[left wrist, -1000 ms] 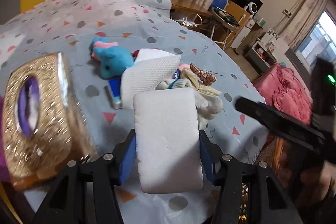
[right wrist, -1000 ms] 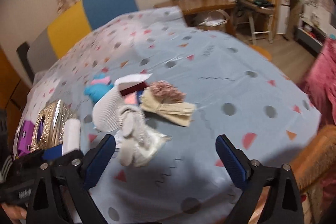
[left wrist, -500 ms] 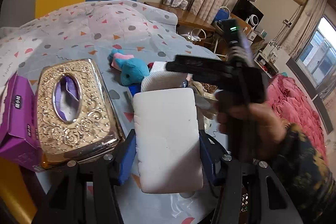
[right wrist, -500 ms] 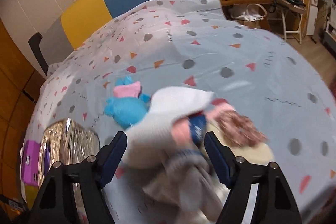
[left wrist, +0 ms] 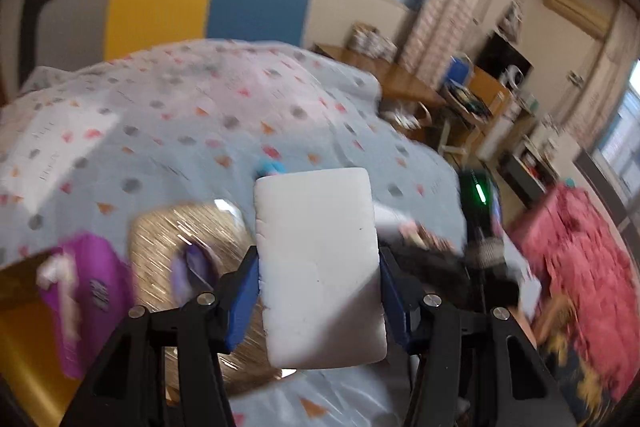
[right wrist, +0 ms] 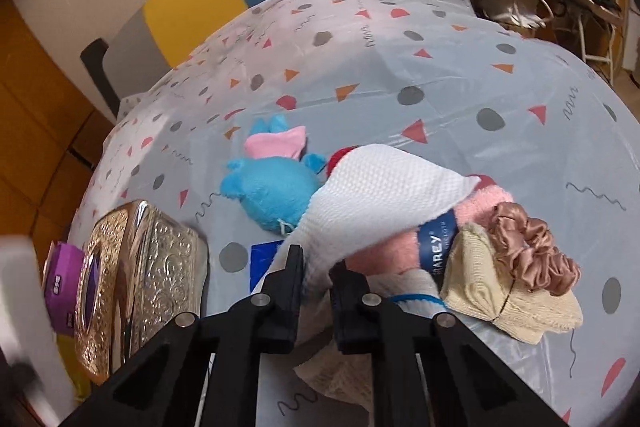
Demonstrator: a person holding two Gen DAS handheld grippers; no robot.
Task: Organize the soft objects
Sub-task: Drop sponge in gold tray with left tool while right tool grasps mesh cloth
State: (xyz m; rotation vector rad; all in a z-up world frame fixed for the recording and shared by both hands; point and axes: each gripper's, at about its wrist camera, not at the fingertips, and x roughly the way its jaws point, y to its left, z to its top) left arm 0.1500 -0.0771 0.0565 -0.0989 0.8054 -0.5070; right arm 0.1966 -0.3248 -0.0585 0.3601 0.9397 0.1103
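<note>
I am closing my right gripper (right wrist: 316,273) on the white mesh cloth (right wrist: 376,199) just beside the blue plush (right wrist: 268,191); I am pinching cloth only. My left gripper (left wrist: 318,291) is clamping the white sponge (left wrist: 318,259).

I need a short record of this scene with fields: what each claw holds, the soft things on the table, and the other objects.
left claw: shut on white sponge block
right claw: jaws closing, white mesh cloth between them
soft pile: blue plush toy, pink towel roll, satin scrunchie, beige knit cloth
other objects: gold tissue box, purple pack
surface: patterned tablecloth
</note>
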